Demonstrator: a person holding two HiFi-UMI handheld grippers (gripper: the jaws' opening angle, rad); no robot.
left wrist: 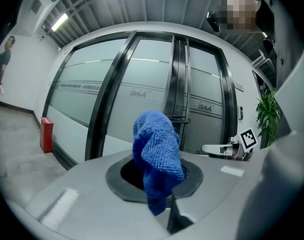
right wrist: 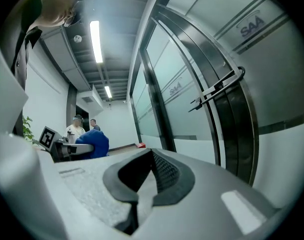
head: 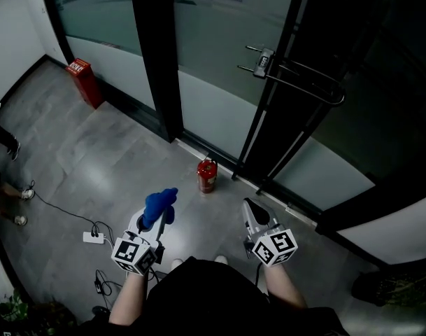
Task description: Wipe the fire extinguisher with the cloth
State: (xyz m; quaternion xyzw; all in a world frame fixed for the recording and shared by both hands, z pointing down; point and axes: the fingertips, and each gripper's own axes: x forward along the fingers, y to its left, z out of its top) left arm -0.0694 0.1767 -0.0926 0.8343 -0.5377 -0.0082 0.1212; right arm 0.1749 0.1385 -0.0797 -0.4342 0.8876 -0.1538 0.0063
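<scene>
A small red fire extinguisher (head: 207, 176) stands on the grey floor at the foot of the glass door, ahead of both grippers and between them. My left gripper (head: 157, 215) is shut on a blue cloth (head: 160, 204), which bunches up above the jaws (left wrist: 156, 156). The extinguisher is out of sight in both gripper views. My right gripper (head: 252, 207) is shut with nothing in it; its jaws (right wrist: 147, 176) point up along the door. From the right gripper view the cloth (right wrist: 93, 144) shows at the left.
Glass doors with black frames and a bar handle (head: 296, 75) fill the far side. A red cabinet (head: 83, 81) stands at the back left. A power strip with its cable (head: 94, 238) lies left of me. A person's shoes (head: 20, 207) are at the far left.
</scene>
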